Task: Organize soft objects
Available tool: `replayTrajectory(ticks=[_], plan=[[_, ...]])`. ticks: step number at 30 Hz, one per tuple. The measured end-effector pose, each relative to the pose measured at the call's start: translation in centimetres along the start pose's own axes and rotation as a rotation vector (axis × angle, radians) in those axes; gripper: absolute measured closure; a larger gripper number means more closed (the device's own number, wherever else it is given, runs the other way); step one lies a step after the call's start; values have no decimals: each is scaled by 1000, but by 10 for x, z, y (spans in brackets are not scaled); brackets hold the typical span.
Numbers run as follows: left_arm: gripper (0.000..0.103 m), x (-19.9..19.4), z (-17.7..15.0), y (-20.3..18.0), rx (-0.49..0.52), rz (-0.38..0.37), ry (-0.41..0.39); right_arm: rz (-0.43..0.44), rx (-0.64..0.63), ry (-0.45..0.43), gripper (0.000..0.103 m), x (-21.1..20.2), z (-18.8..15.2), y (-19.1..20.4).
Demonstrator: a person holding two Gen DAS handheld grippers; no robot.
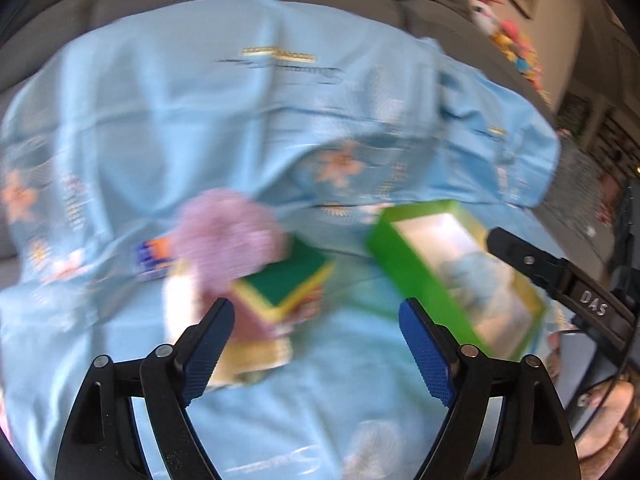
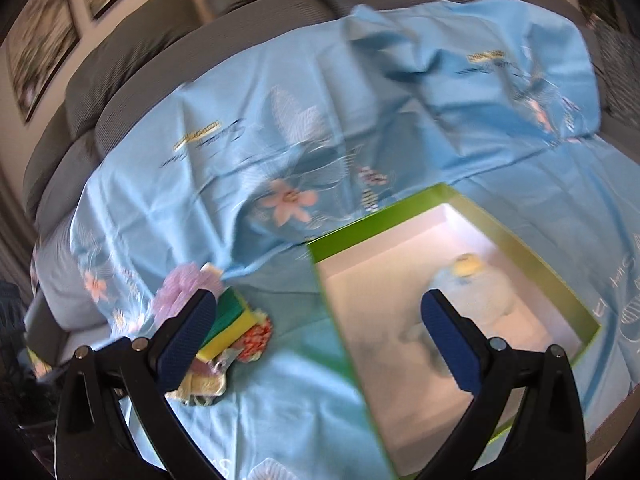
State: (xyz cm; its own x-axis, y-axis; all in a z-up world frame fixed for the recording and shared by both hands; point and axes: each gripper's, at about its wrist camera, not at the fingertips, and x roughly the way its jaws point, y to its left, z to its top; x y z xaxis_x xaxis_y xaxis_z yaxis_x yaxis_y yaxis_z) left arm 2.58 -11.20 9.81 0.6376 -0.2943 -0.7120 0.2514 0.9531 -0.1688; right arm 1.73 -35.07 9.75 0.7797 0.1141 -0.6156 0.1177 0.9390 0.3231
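Note:
A pile of soft things lies on the blue sheet (image 1: 200, 100): a lilac mesh pouf (image 1: 228, 240), a green-and-yellow sponge (image 1: 288, 284) and patterned cloths (image 1: 256, 352). The pile also shows in the right wrist view, with the pouf (image 2: 178, 290) and sponge (image 2: 228, 320). A green box (image 1: 404, 264) with a white inside holds a pale blue soft toy (image 2: 476, 292). My left gripper (image 1: 316, 344) is open and empty, just in front of the pile. My right gripper (image 2: 316, 340) is open and empty above the box's near left wall (image 2: 344, 344).
The sheet (image 2: 280, 120) covers a grey sofa (image 2: 160, 40) with cushions behind. A colourful plush toy (image 1: 508, 40) sits on the sofa back at the right. Framed pictures (image 2: 44, 36) hang on the wall. The other gripper's black arm (image 1: 560, 276) shows at the right.

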Motion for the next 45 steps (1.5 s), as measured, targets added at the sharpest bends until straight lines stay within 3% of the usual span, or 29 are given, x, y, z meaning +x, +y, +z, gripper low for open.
replayTrajectory(ticks=[4,8,12,16,19,25,26,27,28,32,38,41,45], plan=[[13,-12,-22,54,-123,110,-18,52,-38,52,1,15,-6,35],[12,-11,-49,97,-222,135,12,119,-34,125,1,46,-15,68],[12,-2,-75,130,-324,148,9,115,-73,189,1,84,-26,102],[12,6,-84,144,-343,225,2,102,-130,211,6,116,-33,132],[12,7,-80,152,-372,168,-6,80,-157,220,11,139,-35,151],[12,6,-81,154,-327,176,-17,32,-225,268,44,171,-43,167],[12,6,-81,155,-328,176,-20,29,-239,271,63,173,-45,168],[12,6,-80,156,-337,176,-25,28,-243,272,90,174,-46,167],[12,6,-79,157,-348,175,-26,33,-241,271,95,173,-47,166],[12,3,-78,159,-368,161,-34,87,-278,205,95,154,-47,168],[12,-5,-79,156,-368,143,-63,222,-293,134,95,79,-50,172],[12,-6,-81,158,-394,99,-61,286,-275,155,95,44,-64,162],[12,-6,-85,159,-419,65,-45,300,-267,249,94,34,-93,147]])
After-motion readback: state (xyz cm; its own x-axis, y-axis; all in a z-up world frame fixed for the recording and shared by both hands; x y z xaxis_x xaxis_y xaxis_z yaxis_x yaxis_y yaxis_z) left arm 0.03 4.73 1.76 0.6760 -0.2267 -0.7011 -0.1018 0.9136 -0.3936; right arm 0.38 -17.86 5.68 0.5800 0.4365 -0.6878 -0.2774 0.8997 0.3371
